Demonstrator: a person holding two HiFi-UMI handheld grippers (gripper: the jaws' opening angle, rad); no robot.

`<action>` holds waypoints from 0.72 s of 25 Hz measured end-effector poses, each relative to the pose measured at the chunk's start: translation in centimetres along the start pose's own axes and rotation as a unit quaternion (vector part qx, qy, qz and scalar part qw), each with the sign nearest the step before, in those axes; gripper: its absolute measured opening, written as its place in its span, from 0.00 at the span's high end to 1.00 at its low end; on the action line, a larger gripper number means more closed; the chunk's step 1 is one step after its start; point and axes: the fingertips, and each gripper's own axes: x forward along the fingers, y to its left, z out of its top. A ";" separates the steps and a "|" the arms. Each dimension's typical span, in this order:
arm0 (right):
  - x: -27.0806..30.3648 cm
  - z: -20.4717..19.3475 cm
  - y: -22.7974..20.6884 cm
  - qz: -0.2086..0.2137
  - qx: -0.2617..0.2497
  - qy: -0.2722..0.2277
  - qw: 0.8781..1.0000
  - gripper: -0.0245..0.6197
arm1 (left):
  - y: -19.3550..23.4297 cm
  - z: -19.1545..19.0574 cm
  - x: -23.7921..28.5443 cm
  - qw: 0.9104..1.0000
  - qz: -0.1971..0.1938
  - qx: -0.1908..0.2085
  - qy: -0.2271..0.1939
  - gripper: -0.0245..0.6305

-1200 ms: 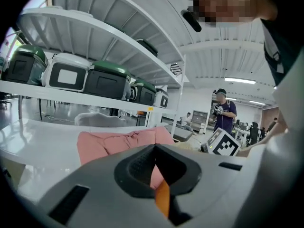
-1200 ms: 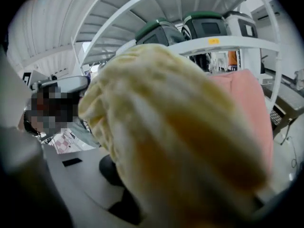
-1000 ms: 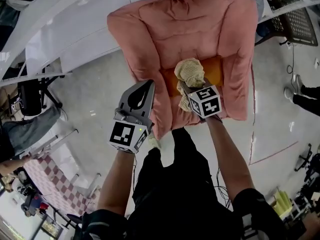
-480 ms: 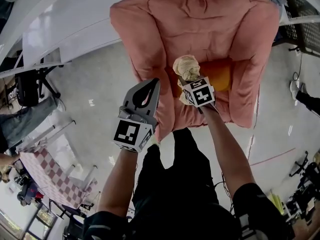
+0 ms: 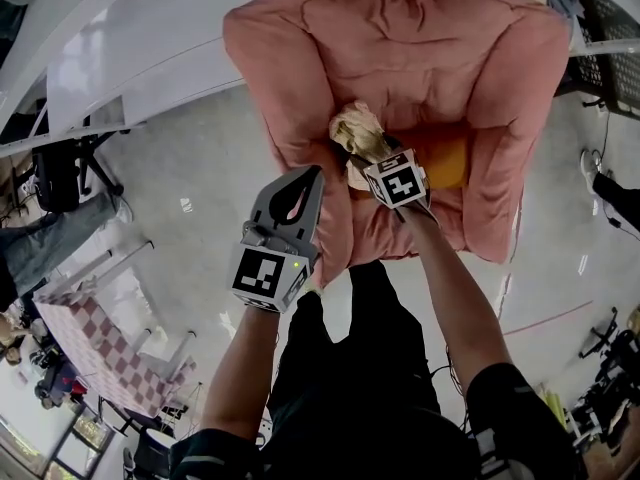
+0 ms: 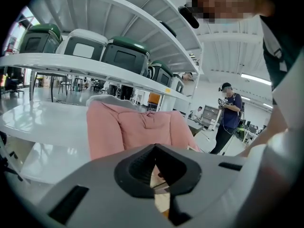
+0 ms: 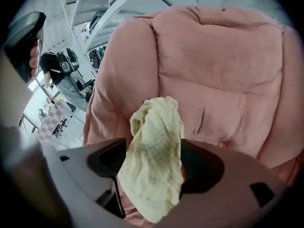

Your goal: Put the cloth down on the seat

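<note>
1. Release step, head view: the right tool (image 5: 370,156) is over the front of the pink armchair (image 5: 430,58). The yellow checked cloth (image 5: 357,133) is bunched at its tips above the orange seat (image 5: 447,160), not yet lying on it. The left tool (image 5: 308,176) hangs beside the chair's arm over bare floor (image 5: 180,168), where there is free room.
2. Left tool view: jaws clenched tip to tip with nothing gripped. The armchair is ahead, with shelving (image 6: 95,61) behind it.
3. Right tool view: jaws opening, with the cloth (image 7: 154,151) drooping between them, apparently released. The next move likely calls for drawing the tool back so the cloth drops on the seat, not over the front edge. The padded arms are close on both sides.
</note>
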 end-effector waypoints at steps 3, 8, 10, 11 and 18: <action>-0.8 1.1 -0.2 0.000 -0.007 -0.005 1.000 0.45 | 0.1 -0.1 -0.2 1.000 0.002 -0.001 0.000 0.95; -4.0 2.8 -0.4 -0.009 0.010 -0.046 0.999 0.61 | 0.1 0.3 -0.2 1.000 0.005 -0.009 -0.001 0.95; -5.8 3.8 -0.1 -0.016 0.020 -0.074 0.997 0.74 | 0.1 0.4 -0.6 1.000 0.005 -0.011 0.001 0.95; -6.7 4.3 0.2 -0.019 0.025 -0.090 0.995 0.79 | 0.1 0.5 -0.8 1.000 0.005 -0.011 0.001 0.95; -15.8 7.0 3.2 -0.050 0.057 -0.186 0.980 0.93 | -1.3 2.8 -3.6 1.000 -0.015 -0.019 0.006 0.95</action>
